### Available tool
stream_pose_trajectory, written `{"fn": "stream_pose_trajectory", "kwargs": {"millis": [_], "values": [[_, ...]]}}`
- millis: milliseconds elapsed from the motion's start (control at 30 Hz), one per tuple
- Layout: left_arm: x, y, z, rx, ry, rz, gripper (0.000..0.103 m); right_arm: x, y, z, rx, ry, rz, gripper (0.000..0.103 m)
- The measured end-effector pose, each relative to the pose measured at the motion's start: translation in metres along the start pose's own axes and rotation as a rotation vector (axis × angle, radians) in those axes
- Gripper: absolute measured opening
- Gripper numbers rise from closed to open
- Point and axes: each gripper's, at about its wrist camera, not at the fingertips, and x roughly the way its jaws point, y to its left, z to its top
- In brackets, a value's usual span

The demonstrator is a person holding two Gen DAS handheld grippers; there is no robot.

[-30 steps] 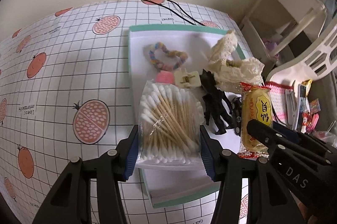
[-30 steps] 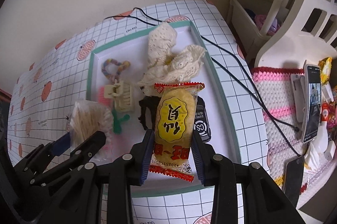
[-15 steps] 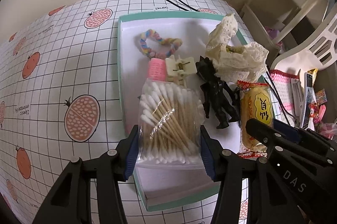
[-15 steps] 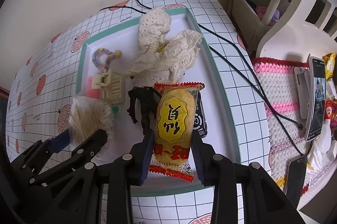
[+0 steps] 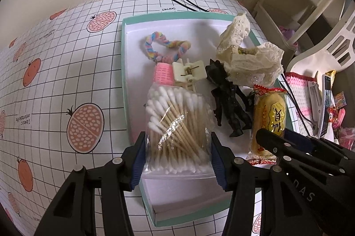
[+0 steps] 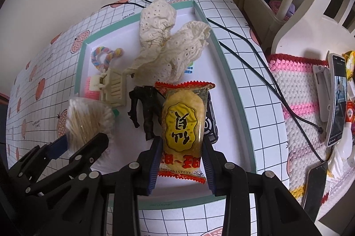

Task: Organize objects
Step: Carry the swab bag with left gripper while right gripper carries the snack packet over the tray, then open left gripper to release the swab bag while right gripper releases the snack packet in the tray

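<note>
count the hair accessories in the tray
3: a rainbow scrunchie at the tray's far end, a pink roller nearer, a cream hair clip touching its right. Others may hide under the lace cloth.

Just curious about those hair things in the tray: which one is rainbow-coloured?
The twisted fuzzy loop at the tray's far end: its pastel blue, pink and yellow strands set it apart from the plain cream claw clip and pink roller.
</note>
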Motion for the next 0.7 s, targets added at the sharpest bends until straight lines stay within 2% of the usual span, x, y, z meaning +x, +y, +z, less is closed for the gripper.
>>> {"fn": "stream_pose_trajectory", "kwargs": {"millis": [233, 467, 700], "values": [[0.001, 0.003, -0.001, -0.009, 0.003, -0.009, 0.057, 0.001, -0.003, -0.001, 0.013, 0.013, 0.003, 0.041], [-0.003, 0.004, 0.000, -0.010, -0.006, -0.012, 0.060, -0.002, -0.008, -0.001, 0.027, 0.011, -0.002, 0.050], [-0.016, 0.006, 0.001, -0.008, -0.038, -0.012, 0.063, -0.012, -0.009, 0.000, 0.022, -0.010, 0.001, 0.055]]}}
